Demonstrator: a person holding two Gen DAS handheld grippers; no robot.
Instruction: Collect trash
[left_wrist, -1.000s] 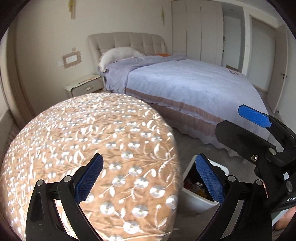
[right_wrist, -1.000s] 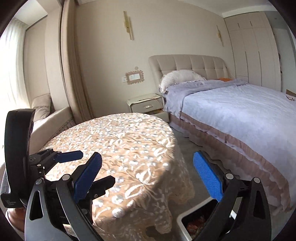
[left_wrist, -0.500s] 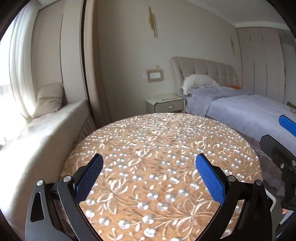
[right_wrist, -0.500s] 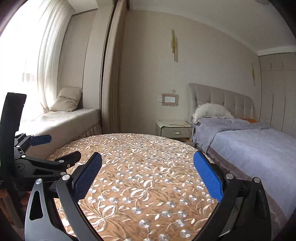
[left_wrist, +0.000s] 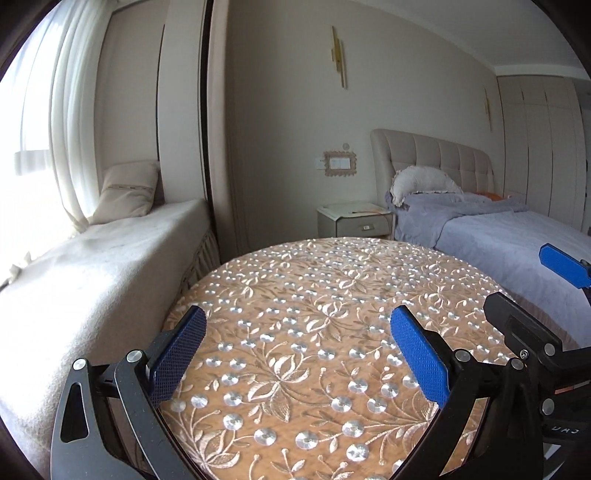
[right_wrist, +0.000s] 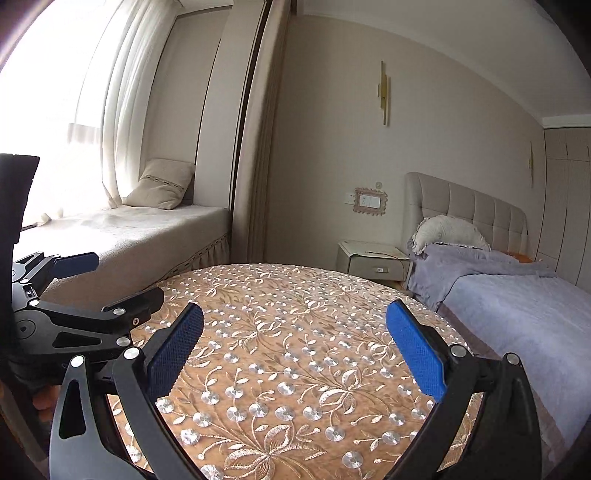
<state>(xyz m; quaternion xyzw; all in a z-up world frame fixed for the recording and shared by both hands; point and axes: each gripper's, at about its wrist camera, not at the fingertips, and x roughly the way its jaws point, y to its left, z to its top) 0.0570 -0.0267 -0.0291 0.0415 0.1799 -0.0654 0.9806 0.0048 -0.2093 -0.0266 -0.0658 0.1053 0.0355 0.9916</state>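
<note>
No trash shows in either view, so the relation the next move depends on cannot be read: which way a piece lies from the jaws, its long axis, or which hand is nearer.

The left gripper (left_wrist: 297, 354) hangs over the round table (left_wrist: 314, 288), its jaws spread wide and holding nothing. The right gripper (right_wrist: 293, 350) does the same, jaws spread and empty, with the left gripper's body at its 9 o'clock.

The embroidered tablecloth (right_wrist: 295, 314) ahead at 12 o'clock is bare. The nightstand (right_wrist: 373, 260) sits past it at 1 o'clock, the bed (right_wrist: 517, 306) at 2 o'clock, and the window seat (left_wrist: 92, 258) at 10 o'clock. A search looks likely next.
</note>
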